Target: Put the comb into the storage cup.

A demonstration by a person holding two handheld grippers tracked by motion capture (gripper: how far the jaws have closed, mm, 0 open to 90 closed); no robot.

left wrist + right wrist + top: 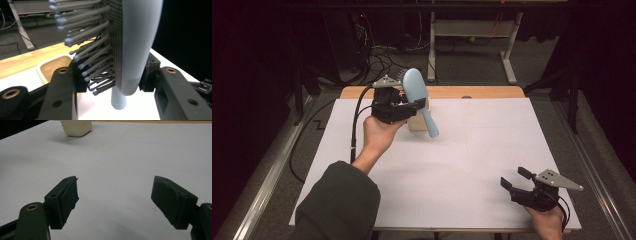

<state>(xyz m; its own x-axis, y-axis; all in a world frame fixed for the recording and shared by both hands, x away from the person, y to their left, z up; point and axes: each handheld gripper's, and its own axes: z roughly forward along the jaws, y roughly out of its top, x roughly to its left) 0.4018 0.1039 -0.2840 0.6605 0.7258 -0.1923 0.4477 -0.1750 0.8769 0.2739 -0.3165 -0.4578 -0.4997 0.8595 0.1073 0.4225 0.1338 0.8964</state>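
Hairbrush (417, 95) is pinched by the left gripper (414, 106) at the neck, where head narrows into handle. One of the fingers (77, 75) is pressed against the bristle side, the other against the smooth back. Head is pointed up, handle tilted down toward the tabletop (452, 165). A neck grip is likely chosen so the handle is left free to be lowered first.

Brush is held in the air near the far edge of the tabletop, left of centre, just above and beside the small cream cup (417, 121). Handle tip is hung at the cup's near-right side, not inside it.

Cup interior is seen in the left gripper view (53, 66): open-topped, nothing visible in the part shown; the rest is hidden behind the finger.

Right gripper (515, 179) is parked at the near right corner, low over the tabletop, fingers (63, 200) spread wide with nothing between them, judged to be kept clear of the work.
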